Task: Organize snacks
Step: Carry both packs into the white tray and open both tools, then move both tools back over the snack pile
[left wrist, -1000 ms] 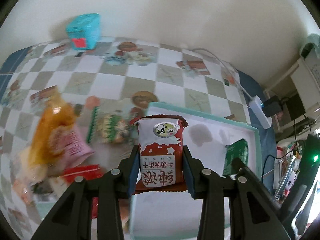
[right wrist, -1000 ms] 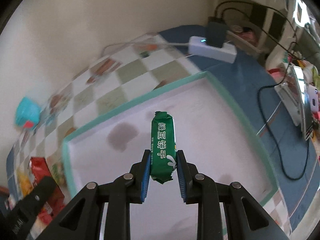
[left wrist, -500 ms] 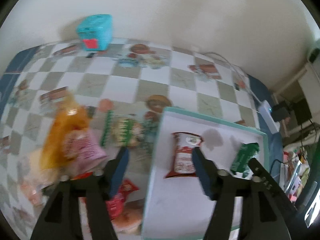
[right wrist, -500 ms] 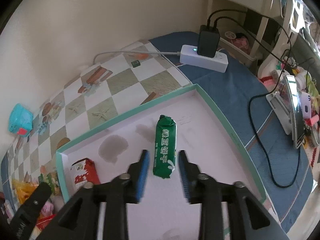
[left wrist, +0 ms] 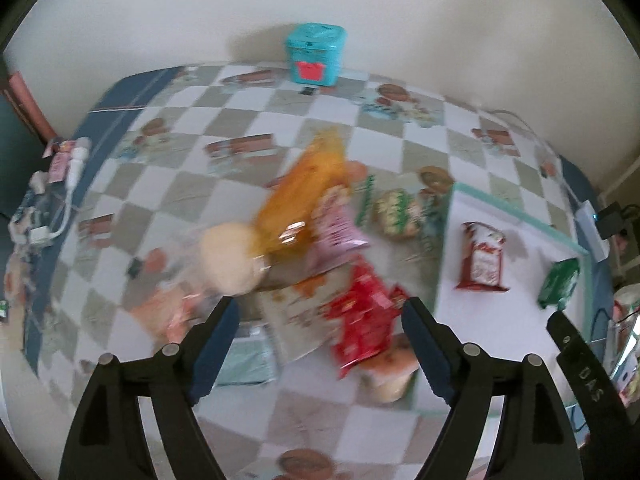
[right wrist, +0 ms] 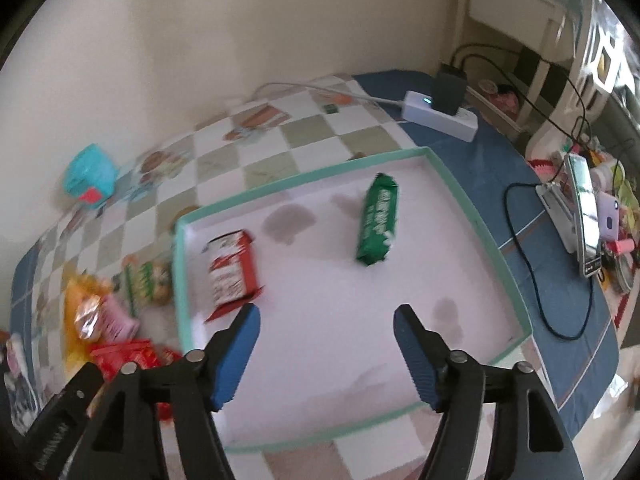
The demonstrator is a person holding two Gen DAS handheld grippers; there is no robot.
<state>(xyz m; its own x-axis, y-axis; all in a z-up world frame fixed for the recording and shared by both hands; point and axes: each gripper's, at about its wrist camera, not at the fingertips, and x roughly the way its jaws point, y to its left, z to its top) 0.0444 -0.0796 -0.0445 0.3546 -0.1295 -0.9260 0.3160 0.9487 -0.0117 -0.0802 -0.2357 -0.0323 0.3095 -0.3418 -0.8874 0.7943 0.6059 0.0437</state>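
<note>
A red-and-white biscuit pack (right wrist: 232,268) and a green biscuit pack (right wrist: 378,220) lie apart inside the shallow teal-rimmed white box (right wrist: 472,216). My right gripper (right wrist: 326,314) hangs over the box's near half, jaws opening, nothing between them. My left gripper (left wrist: 320,308) hovers over a blurred heap of loose snacks left of the box: an orange bag (left wrist: 308,196), a pink pack (left wrist: 340,232), a red pack (left wrist: 364,320) and a round bun (left wrist: 230,258). Its jaws are opening too and hold nothing. The same two packs, red-and-white pack (left wrist: 482,258) and green pack (left wrist: 560,284), show in the left wrist view.
A teal tin (left wrist: 316,54) stands by the wall at the back of the chequered tablecloth (left wrist: 192,184). A white power strip (right wrist: 440,114) with a black plug and cables lies beyond the box. A phone on a stand (right wrist: 584,208) and clutter sit at the right edge.
Both grippers let go of their packs, which now lie in the box, and opened wide. The left gripper swung left over the snack heap; the right pulled back and up.
</note>
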